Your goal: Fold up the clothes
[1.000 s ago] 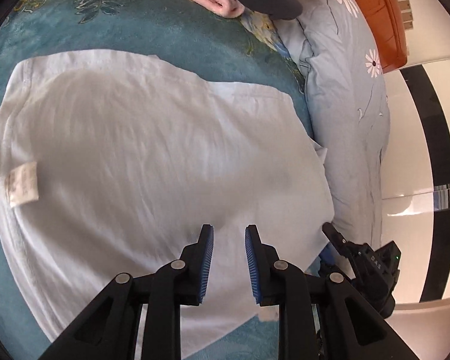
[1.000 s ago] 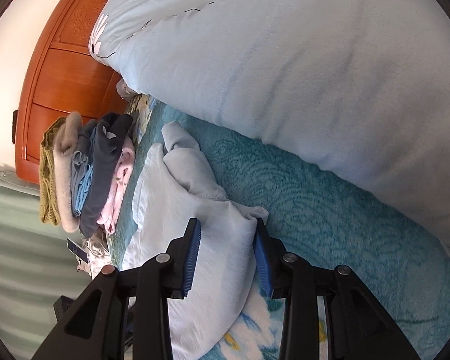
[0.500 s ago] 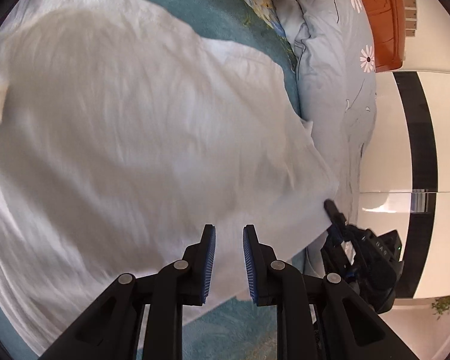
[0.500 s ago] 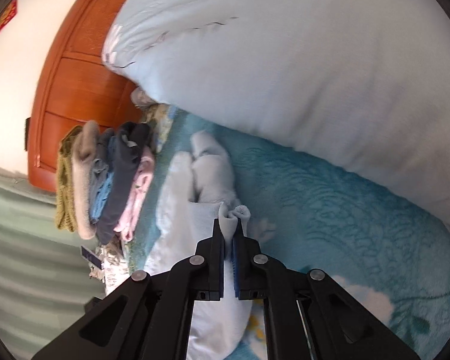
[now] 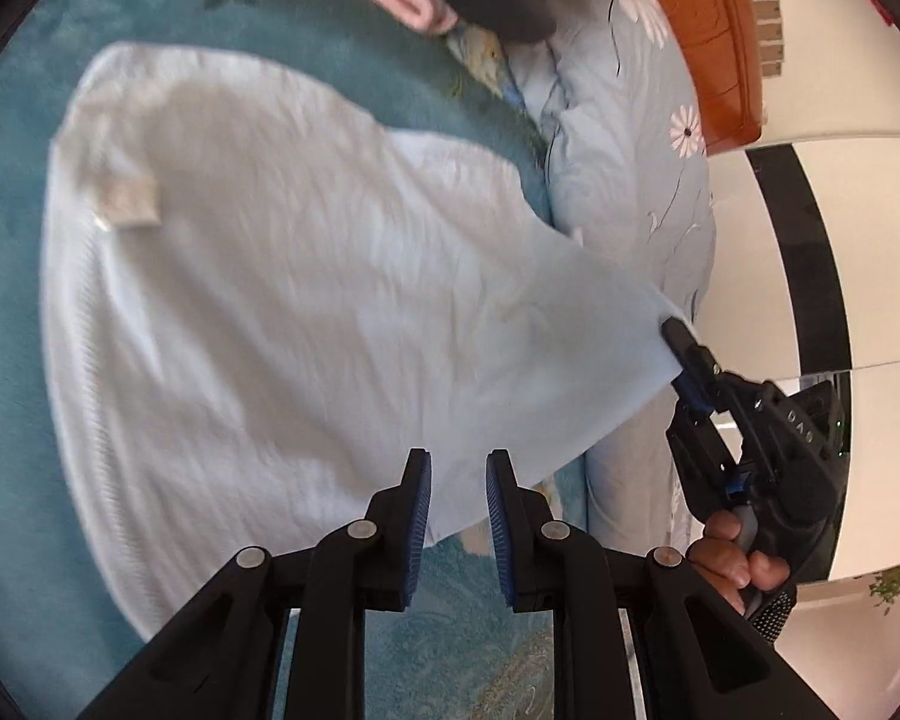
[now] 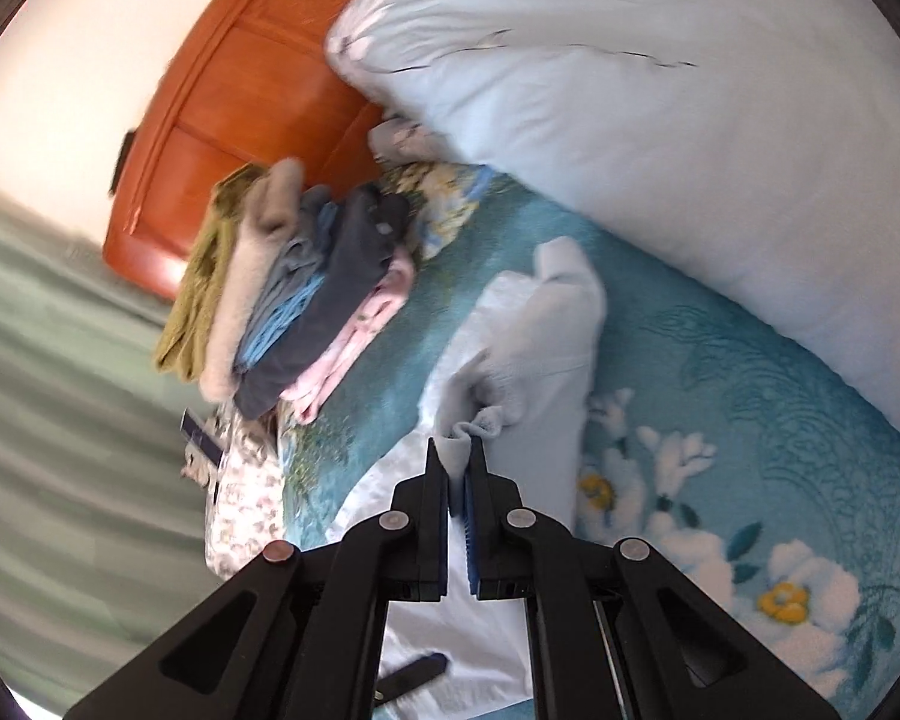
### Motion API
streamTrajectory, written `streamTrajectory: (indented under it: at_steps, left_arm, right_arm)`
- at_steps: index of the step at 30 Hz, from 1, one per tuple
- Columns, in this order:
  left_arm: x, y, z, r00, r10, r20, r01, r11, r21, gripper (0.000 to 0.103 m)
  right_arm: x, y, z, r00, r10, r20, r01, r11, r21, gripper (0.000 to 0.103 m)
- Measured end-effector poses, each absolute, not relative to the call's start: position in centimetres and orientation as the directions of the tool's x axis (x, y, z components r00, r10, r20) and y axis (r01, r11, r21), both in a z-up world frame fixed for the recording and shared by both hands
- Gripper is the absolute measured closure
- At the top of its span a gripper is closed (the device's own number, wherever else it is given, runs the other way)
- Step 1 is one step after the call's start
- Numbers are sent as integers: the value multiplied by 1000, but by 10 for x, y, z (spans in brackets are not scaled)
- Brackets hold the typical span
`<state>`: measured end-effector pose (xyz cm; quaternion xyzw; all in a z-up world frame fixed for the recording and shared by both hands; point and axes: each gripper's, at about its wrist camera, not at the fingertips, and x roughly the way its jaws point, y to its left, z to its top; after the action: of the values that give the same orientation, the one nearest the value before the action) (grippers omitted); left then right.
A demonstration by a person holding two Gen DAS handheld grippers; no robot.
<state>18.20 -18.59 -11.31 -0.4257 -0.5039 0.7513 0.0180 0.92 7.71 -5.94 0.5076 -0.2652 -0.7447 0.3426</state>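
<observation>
A pale blue-white garment [image 5: 300,300] lies spread on the teal bedspread [image 5: 6,312], with a small label [image 5: 129,204] near its far left edge. My left gripper [image 5: 459,516] hovers at the near hem with its jaws a narrow gap apart; cloth shows in the gap but the pads do not press it. My right gripper [image 5: 681,354], held by a hand [image 5: 732,558], is shut on the garment's right corner and holds it off the bed. In the right wrist view the right gripper [image 6: 457,462] pinches a bunched fold of the garment [image 6: 540,348].
A stack of folded clothes [image 6: 306,294] stands by the orange wooden headboard [image 6: 240,90]. A big pale blue flowered duvet [image 6: 660,90] lies along the bed beside the garment. The flowered teal bedspread [image 6: 720,420] lies bare to the right.
The right gripper has shut on the bunched corner and risen with it, pulling the garment's right side up. The left gripper has drawn back towards the near hem.
</observation>
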Motion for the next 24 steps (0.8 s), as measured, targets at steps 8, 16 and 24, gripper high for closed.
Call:
streamTrajectory:
  at_steps: [8,16,24]
  left_arm:
    - [255,-269,-100,-781,289,-553,457,-338,-823,82]
    - [288,-289,-120,-793,242,-559,506,-248,-826,80]
    - [290,-280,-127,-768,288,-572,512,-260,-819,80]
  right_arm:
    - [72,-8,-27,-61,-837,-544,542,-486,686,99]
    - [156,-66,-77,119,-661,-741,726,-451,519,99]
    - [171,-54,-74,110,-671,-733,746,-431,507,99]
